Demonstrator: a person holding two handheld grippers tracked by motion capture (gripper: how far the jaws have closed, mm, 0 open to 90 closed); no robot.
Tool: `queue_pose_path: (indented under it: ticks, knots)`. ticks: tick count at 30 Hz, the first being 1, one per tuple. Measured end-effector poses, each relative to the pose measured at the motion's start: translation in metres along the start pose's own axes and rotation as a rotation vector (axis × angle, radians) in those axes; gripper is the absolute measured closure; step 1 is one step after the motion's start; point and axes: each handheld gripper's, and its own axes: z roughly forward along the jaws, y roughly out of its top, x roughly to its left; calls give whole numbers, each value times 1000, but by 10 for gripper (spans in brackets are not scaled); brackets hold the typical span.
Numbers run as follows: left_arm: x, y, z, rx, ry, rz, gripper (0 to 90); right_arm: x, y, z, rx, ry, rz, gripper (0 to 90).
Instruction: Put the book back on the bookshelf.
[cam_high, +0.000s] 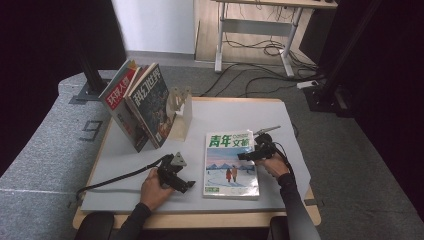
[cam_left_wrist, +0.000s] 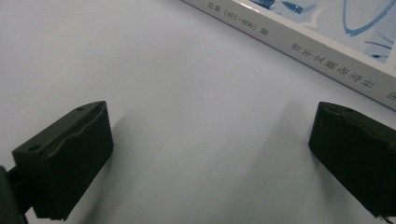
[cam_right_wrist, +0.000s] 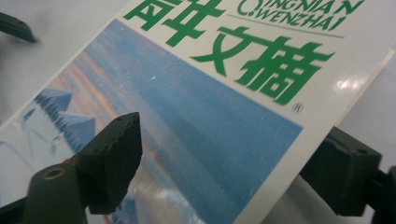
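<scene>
A magazine (cam_high: 230, 167) with a green title and a blue snowy cover lies flat on the grey table mat (cam_high: 235, 115), right of centre. My right gripper (cam_high: 243, 156) comes in over the magazine's right edge. In the right gripper view the magazine (cam_right_wrist: 196, 116) runs between the jaws, one jaw over the cover and the other past the edge, and the right gripper (cam_right_wrist: 231, 140) is open with no pad pressing. My left gripper (cam_high: 187, 186) rests on the mat left of the magazine's near corner. It is the left gripper (cam_left_wrist: 210, 158), open and empty, facing the magazine's white spine (cam_left_wrist: 327, 51).
Two upright magazines (cam_high: 142, 105) lean on a clear stand (cam_high: 181, 107) at the back left of the table. A black cable (cam_high: 115, 177) trails left from my left gripper. Beyond the table are a desk frame (cam_high: 260, 30) and floor cables (cam_high: 260, 75).
</scene>
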Motion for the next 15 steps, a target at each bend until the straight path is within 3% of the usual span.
queue_pose_path:
  ticks: [3,8,15]
  knots:
    - [0,0,0,0,0,0,0,-1,3,3,-9,-13,-2,225]
    - [0,0,0,0,0,0,0,-8,7,3,-76,-2,22,360]
    - [0,0,0,0,0,-1,0,-11,17,3,-98,-20,17,496]
